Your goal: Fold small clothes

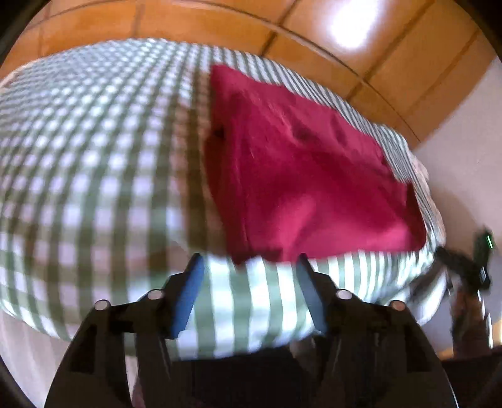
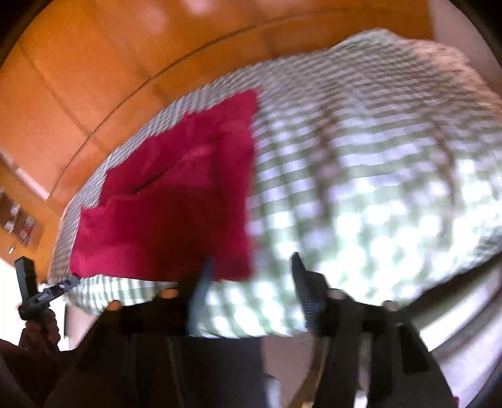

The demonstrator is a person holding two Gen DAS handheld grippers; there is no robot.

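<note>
A dark red folded garment (image 1: 301, 175) lies flat on a green-and-white checked tablecloth (image 1: 94, 163). My left gripper (image 1: 249, 260) is open and empty, just in front of the garment's near edge. In the right wrist view the red garment (image 2: 175, 201) lies left of centre on the checked cloth (image 2: 376, 175). My right gripper (image 2: 251, 263) is open and empty, with its left finger near the garment's near right corner. Both views are blurred.
An orange tiled floor (image 1: 313, 28) lies beyond the table. The right gripper and hand show at the right edge of the left wrist view (image 1: 470, 260). The left gripper and hand show at the left edge of the right wrist view (image 2: 34, 292). The table's near edge (image 2: 282, 332) is close.
</note>
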